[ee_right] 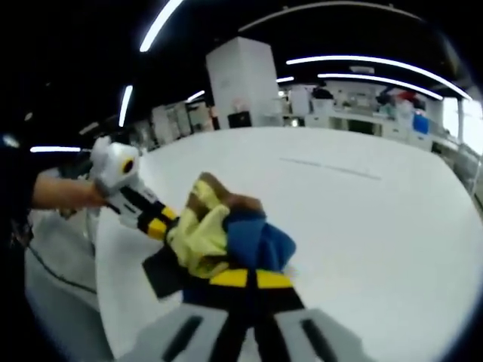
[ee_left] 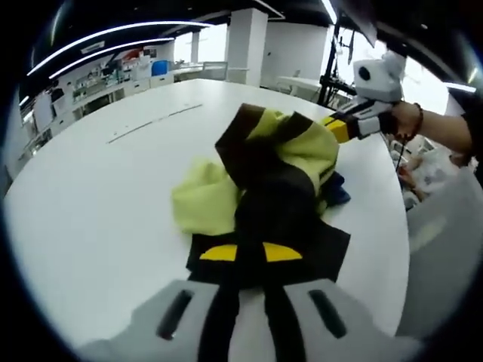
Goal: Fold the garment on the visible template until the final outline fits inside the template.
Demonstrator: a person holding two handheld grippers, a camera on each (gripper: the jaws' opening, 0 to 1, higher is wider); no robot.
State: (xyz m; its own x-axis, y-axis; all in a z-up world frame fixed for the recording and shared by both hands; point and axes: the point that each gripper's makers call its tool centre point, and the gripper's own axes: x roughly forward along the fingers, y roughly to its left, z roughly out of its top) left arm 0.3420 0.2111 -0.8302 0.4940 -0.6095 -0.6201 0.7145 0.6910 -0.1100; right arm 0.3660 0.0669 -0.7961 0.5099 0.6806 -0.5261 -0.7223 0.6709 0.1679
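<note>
We see both tongs, left gripper (ee_left: pixel 251 254) and right gripper (ee_right: pixel 249 279), pinching the crumpled yellow-green, black and blue fabric garment (ee_left: pixel 264 177) between them; the bunched cloth hides its outline.

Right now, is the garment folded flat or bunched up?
Bunched up: the garment sits in a crumpled heap on the table, gripped at opposite ends by both tools.

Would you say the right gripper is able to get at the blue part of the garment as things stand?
Probably yes: in the right gripper view the blue part lies on top of the bunched garment, just ahead of the right gripper, with nothing covering it.
</note>
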